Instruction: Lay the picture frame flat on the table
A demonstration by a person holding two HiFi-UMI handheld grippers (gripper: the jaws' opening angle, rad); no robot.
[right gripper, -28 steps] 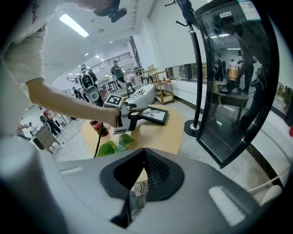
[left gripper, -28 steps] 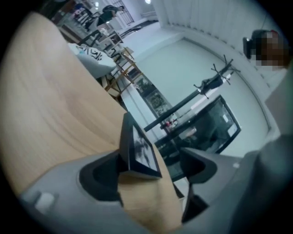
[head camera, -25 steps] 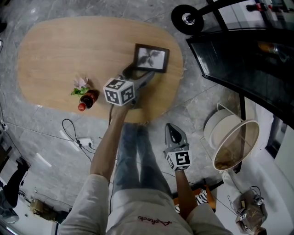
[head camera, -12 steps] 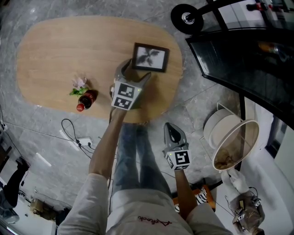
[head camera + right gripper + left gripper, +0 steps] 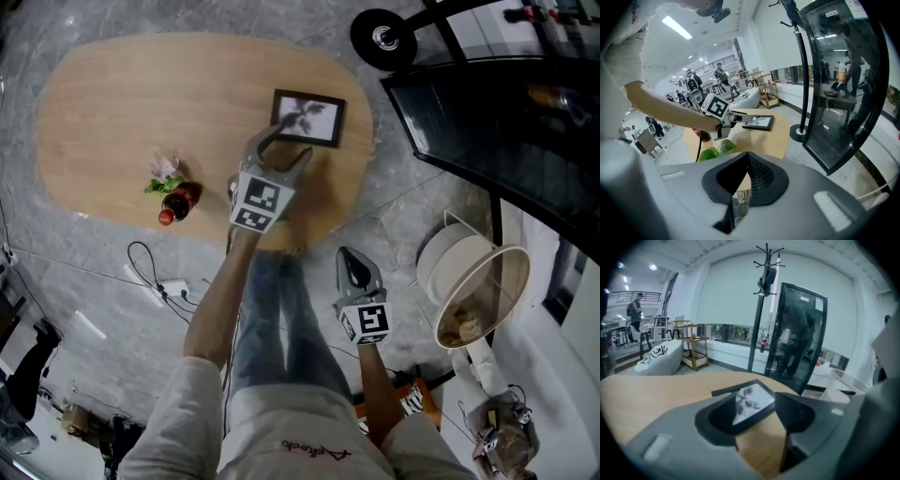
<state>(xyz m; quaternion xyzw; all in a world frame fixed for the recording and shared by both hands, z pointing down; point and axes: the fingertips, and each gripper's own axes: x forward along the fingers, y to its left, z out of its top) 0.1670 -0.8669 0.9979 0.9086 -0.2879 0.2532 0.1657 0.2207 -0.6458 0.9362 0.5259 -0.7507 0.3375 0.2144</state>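
Seemingly light and stiff, the black picture frame (image 5: 307, 117) is judged fragile at its glazed front and slick along its moulding, so it is best taken by 1 edge of the rim, never across the glass. It is seen face up on the right end of the oval wooden table (image 5: 112, 94); whether it lies fully flat cannot be told. Over that end of the table, the left gripper (image 5: 286, 142) is held with its 2 jaws apart. They have just been closing, and the frame's near corner shows between them, unpressed. Off the table's near edge, the right gripper (image 5: 354, 267) is seen closed and empty.
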